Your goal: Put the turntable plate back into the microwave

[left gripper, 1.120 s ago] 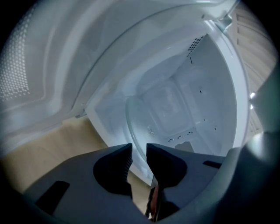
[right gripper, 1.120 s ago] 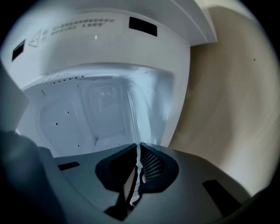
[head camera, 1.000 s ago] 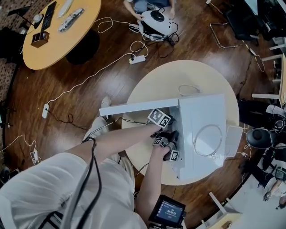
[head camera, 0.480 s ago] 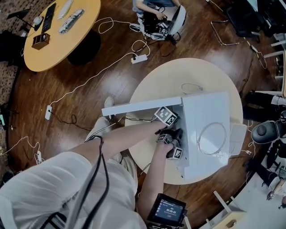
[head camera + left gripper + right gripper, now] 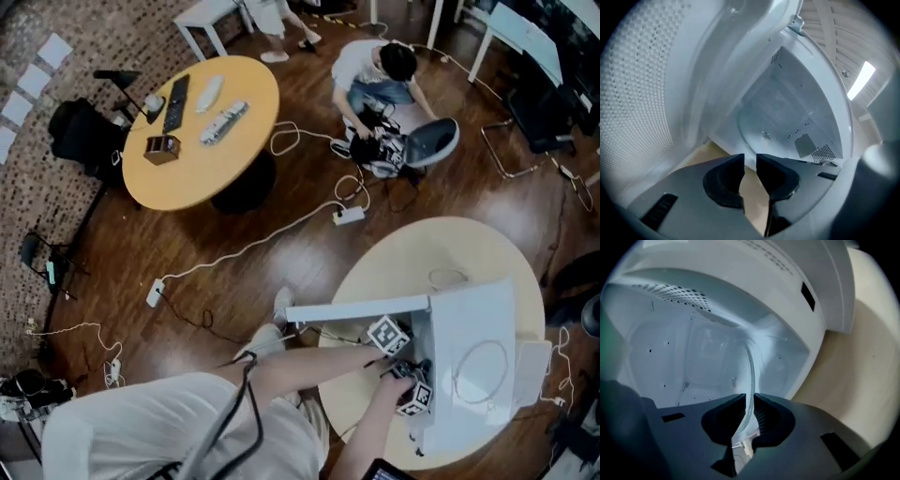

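Observation:
A white microwave (image 5: 469, 347) stands on a round cream table (image 5: 441, 246), its door (image 5: 361, 307) swung open to the left. Both grippers are at its mouth; in the head view only their marker cubes show, the left (image 5: 389, 335) and the right (image 5: 413, 397). My right gripper (image 5: 751, 401) is shut on the rim of the clear glass turntable plate (image 5: 751, 364), which I see edge-on, reaching into the cavity. My left gripper (image 5: 750, 161) has its jaws a narrow gap apart with nothing between them. It faces the cavity, where the plate (image 5: 761, 117) shows faintly.
A thin ring (image 5: 480, 370) lies on top of the microwave, and another (image 5: 448, 278) lies on the table behind it. On the floor are cables and a power strip (image 5: 349, 215). A person (image 5: 380, 70) crouches far back. An orange round table (image 5: 202, 131) stands at the upper left.
The head view has swung, so the microwave and table now sit lower and further right in the picture. Both grippers stay at the microwave's mouth.

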Action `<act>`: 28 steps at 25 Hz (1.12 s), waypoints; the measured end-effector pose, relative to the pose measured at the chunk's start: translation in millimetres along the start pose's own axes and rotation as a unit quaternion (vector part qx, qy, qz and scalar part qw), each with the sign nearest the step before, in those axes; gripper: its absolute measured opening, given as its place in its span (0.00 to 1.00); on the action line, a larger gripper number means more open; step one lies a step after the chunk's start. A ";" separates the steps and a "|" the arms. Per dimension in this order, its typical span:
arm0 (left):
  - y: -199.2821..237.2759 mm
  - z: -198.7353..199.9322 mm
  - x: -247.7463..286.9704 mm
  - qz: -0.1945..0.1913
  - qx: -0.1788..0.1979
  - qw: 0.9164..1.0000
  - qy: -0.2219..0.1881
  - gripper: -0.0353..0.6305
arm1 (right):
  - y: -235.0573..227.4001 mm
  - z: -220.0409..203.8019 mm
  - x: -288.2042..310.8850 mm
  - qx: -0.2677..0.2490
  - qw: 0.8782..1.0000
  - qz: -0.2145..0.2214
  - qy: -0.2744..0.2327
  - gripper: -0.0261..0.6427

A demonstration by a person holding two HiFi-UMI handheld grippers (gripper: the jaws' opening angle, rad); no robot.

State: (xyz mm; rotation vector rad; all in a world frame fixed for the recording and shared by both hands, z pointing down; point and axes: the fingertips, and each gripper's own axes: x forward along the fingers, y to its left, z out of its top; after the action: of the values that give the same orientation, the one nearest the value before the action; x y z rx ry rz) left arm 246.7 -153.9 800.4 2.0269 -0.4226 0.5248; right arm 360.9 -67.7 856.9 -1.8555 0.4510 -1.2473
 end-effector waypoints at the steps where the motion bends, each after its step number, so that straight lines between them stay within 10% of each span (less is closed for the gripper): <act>1: 3.4 -4.2 -4.5 0.015 0.008 1.000 0.008 0.18 | -1.1 3.8 1.1 -0.017 1.000 -0.002 -0.005 0.09; 5: 26.0 6.2 -30.2 0.068 0.049 0.996 0.021 0.18 | 6.8 -9.6 4.4 -0.073 0.997 0.004 -0.003 0.18; 13: 6.0 21.2 -55.5 0.053 0.051 0.997 0.001 0.18 | 34.4 -22.1 -8.8 -0.185 0.983 0.019 -0.005 0.45; 21: -31.0 -14.2 -85.1 0.027 0.062 0.998 -0.009 0.18 | 27.9 -25.2 -52.5 -0.265 0.962 0.061 0.039 0.47; 24: -28.3 -41.9 -87.5 0.008 0.044 0.999 -0.006 0.18 | 46.5 -61.3 -63.0 -0.326 0.934 0.114 0.094 0.47; 28: -31.0 1.2 -132.5 0.003 0.057 0.997 -0.050 0.18 | 36.0 -95.7 -44.0 -0.492 0.856 0.082 0.135 0.47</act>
State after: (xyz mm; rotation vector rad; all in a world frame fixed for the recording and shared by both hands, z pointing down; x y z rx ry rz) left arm 150.1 -129.5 707.7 2.1685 -0.4684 0.4615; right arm 262.2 -100.8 817.5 -2.3603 1.6082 -1.2579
